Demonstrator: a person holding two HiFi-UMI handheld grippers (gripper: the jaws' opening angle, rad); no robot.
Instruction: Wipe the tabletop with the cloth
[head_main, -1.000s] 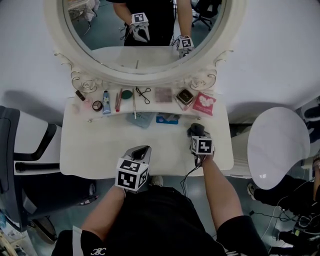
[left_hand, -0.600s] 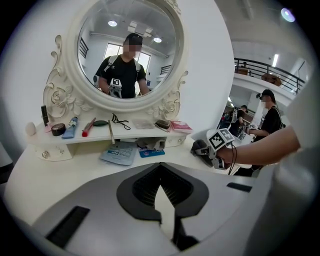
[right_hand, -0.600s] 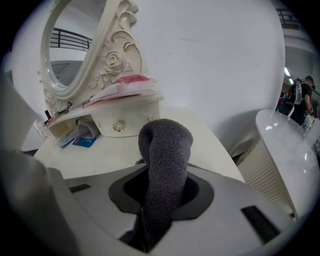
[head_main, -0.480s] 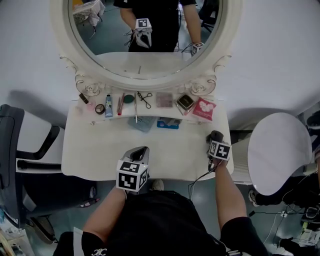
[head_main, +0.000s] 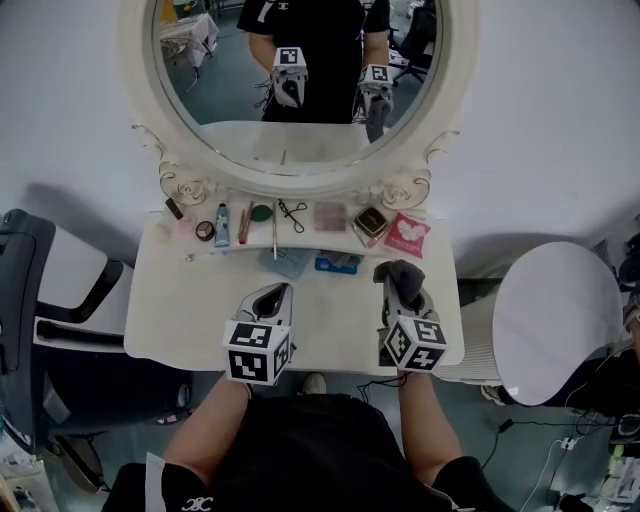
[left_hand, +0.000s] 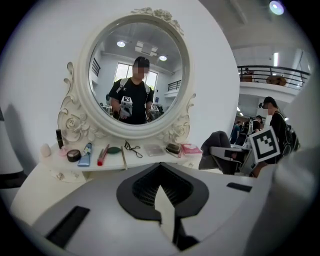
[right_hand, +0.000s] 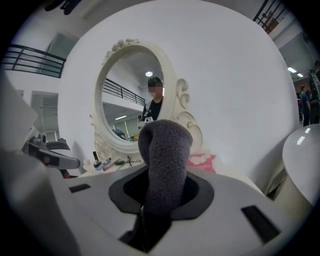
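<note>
Head view: the right gripper (head_main: 402, 290) has its jaws clamped on a dark grey cloth (head_main: 399, 273), held over the right part of the white tabletop (head_main: 190, 300), behind the front edge. Bunching it at the jaw tips probably lets the wad be dragged over the surface. The left gripper (head_main: 273, 298) sits over the table's middle with its jaws pressed together and nothing in them, likely parked out of the wiping path. Cosmetics line the raised shelf (head_main: 303, 233) under the mirror (head_main: 300, 110), off the main surface, so the wipe area looks mostly free. From above it cannot be told whether the cloth touches the table. The marker cubes cover both hands.

Left gripper view: the jaws meet at the tip, with no gap and no object between them. This gripper's body blocks the tabletop right below. The right gripper with its grey wad shows at the right edge, partly cut off.

Right gripper view: the cloth stands up out of the closed jaws as a thick roll and fills the centre. It hides part of the mirror frame and shelf. This gripper aims roughly level at the mirror, so the cloth is probably not pressed down yet. The table under it is out of sight.
</note>
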